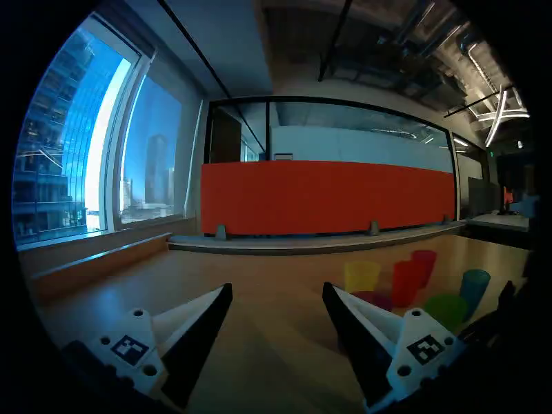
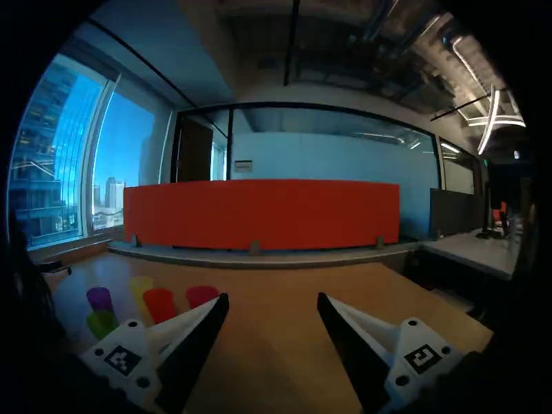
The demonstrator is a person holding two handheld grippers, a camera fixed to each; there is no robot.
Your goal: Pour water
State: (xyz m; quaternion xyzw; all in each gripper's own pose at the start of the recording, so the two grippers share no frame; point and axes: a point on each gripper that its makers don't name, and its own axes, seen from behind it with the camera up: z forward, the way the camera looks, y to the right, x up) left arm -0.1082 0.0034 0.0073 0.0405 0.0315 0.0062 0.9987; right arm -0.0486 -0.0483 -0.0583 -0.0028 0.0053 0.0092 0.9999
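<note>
The left gripper [image 1: 276, 286] hung over the wooden bench [image 1: 290, 265] with its fingers spread wide and nothing between them but bare wood. The right gripper [image 2: 272, 297] was just as wide open and just as empty. The cups [image 1: 407, 281] stood in a tight coloured cluster on the bench, to the right of the left gripper: the yellow cup [image 1: 362, 274] was nearest its right finger, and the green cup [image 1: 445, 308] and teal cup [image 1: 475, 286] were farther out. From the right gripper they lay to the left, with the red cup [image 2: 159, 303] close beside its left finger. Whether any cup held water could not be told.

The crowding looked like the main risk. A finger opened this wide and reaching for 1 cup would probably nudge a neighbour, and light plastic tips easily. Ahead, the bench ran open up to the orange partition [image 1: 324, 196], which left plenty of room. On the right gripper's outer side the bench edge fell away nearby, so a swing that way had less margin.
</note>
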